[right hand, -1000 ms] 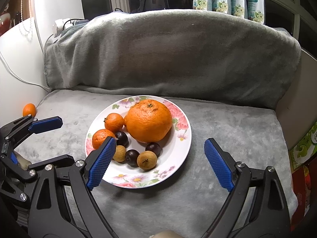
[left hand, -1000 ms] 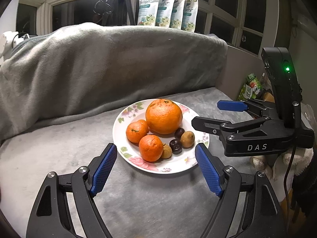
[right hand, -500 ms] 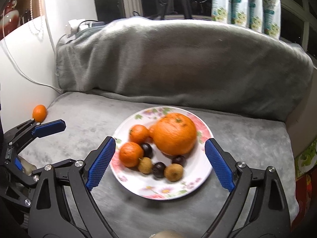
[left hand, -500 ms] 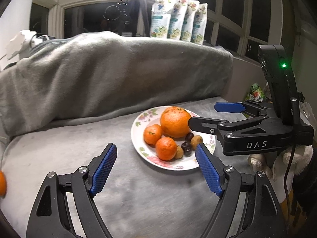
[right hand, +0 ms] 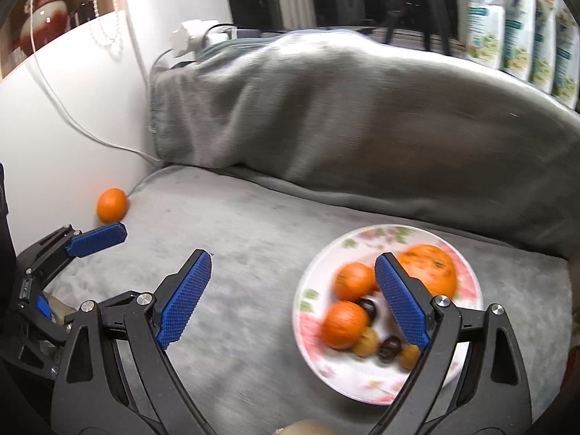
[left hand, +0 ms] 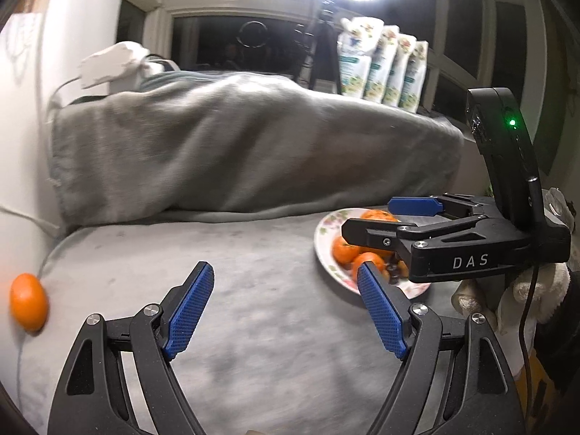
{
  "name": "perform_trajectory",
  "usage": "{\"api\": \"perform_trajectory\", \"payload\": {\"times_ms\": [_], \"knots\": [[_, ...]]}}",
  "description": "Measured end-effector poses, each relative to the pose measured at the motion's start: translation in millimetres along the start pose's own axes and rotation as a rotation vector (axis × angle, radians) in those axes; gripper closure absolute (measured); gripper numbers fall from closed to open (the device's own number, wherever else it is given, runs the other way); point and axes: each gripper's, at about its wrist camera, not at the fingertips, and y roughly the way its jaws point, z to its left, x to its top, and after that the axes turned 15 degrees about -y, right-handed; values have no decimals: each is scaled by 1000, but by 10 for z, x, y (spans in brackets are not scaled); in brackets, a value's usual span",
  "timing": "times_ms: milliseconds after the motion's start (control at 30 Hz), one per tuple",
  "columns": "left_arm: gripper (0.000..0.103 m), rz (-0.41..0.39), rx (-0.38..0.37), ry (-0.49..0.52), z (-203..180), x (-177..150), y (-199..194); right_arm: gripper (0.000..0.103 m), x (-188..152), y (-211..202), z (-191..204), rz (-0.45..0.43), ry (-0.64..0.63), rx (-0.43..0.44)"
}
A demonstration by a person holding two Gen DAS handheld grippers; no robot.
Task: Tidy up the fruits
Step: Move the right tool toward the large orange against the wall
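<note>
A flowered plate sits on the grey blanket and holds a big orange, two small oranges and several small dark and brown fruits. One stray orange lies alone by the white wall, also visible as the stray orange at the far left. My right gripper is open and empty, with its right finger in front of the plate. My left gripper is open and empty over bare blanket. The right gripper partly hides the plate.
A grey blanket-covered backrest rises behind the seat. A white wall with a cable closes off the left side. Refill pouches stand on the window sill. A gloved hand holds the right gripper.
Both views have swung left, so the plate has slid to the right in each. The stray orange has come into the left wrist view. Both grippers stay open and empty.
</note>
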Motion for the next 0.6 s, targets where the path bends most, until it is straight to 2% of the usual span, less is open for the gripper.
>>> {"api": "perform_trajectory", "payload": {"times_ms": [300, 600], "knots": [[21, -46, 66, -73, 434, -11, -207, 9, 309, 266, 324, -34, -25, 98], [21, -91, 162, -140, 850, -75, -378, 9, 557, 520, 643, -67, -39, 186]]}}
